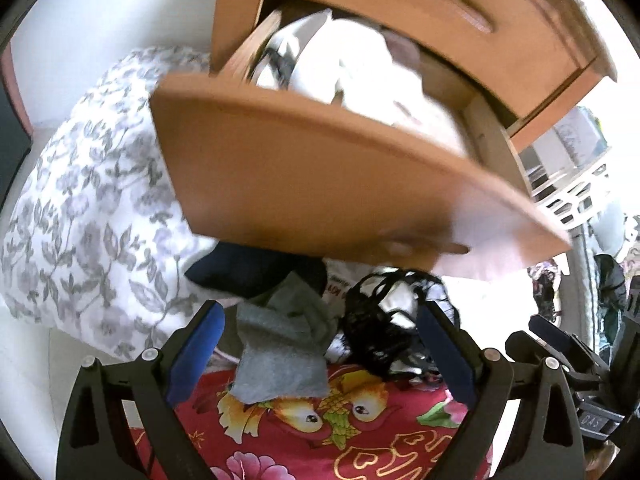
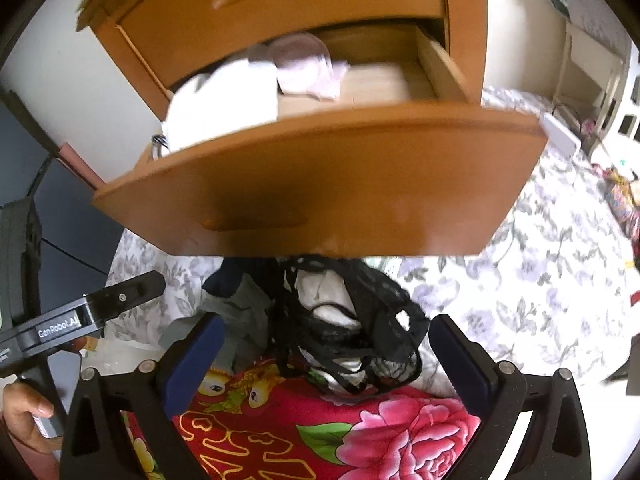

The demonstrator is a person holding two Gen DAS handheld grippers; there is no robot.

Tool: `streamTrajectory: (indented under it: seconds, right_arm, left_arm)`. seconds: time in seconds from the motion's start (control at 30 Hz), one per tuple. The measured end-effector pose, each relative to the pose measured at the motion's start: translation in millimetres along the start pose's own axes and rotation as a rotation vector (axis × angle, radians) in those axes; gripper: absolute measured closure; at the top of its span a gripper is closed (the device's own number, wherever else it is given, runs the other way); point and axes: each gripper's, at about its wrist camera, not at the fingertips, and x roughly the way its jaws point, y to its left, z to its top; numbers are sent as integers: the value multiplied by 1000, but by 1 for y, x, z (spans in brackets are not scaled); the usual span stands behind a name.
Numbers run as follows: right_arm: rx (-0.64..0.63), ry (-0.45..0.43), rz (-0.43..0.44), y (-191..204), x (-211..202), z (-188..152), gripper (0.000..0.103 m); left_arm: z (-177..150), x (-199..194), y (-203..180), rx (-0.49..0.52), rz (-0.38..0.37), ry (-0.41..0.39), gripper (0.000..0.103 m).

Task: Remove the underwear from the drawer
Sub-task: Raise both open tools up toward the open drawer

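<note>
L gripper (image 1: 320, 344): jaws wide apart, nothing clamped; grey underwear (image 1: 280, 352) lies loose btwn them on red floral cloth (image 1: 320, 432). R gripper (image 2: 324, 360): jaws wide apart, empty, over black lace underwear (image 2: 360, 328), lower centre. Drawer (image 2: 320, 184) pulled open above; white garments (image 2: 228, 100) inside, upper left.

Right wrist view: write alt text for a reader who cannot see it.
An open wooden drawer holds white and pale pink garments. Below it, black lace underwear and grey cloth lie on a red floral blanket, between the open right tool's fingers. The left tool shows at left.
</note>
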Motion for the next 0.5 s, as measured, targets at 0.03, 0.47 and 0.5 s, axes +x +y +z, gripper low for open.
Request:
streamTrajectory:
  seconds: [0.03,0.47,0.5]
  right_arm:
    - [-1,-15,4,1,-5,2,0]
    - [-93,-145,-3,15,-46,32,0]
    - [-102,-149,-4,16,-48,35,0]
  left_arm:
    - [1,-4,-2,4,-8,-10,6]
    - [34,-66,-18,102,-5,-204,6]
    - [39,-68,-17,100,6,-220,6]
